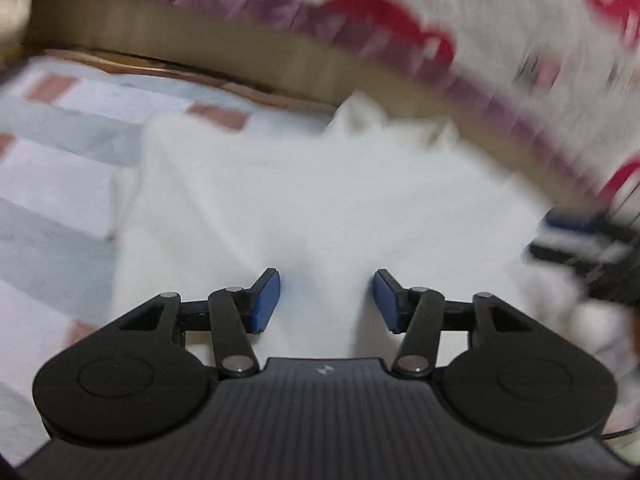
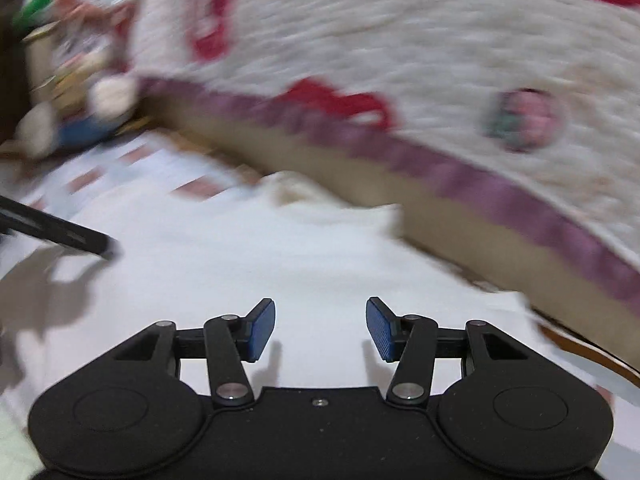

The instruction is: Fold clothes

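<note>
Left gripper (image 1: 326,296), right gripper (image 2: 320,330): both tongs apart, empty, over white cloth (image 1: 320,208). Risk: pinching several layers, dragging fold crooked; frames blurred.

white garment (image 1: 320,200) lies on checked sheet (image 1: 60,152).

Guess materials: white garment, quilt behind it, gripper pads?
White garment: looks like soft matte woven or knit cloth; it lies limp with creases. Blur hides the weave.
Quilt: probably stitched cotton, with a puckered cream surface, red patches and a purple ruffled edge.
Pads: likely blue rubber or textured plastic, matte with fine ribbing.
</note>
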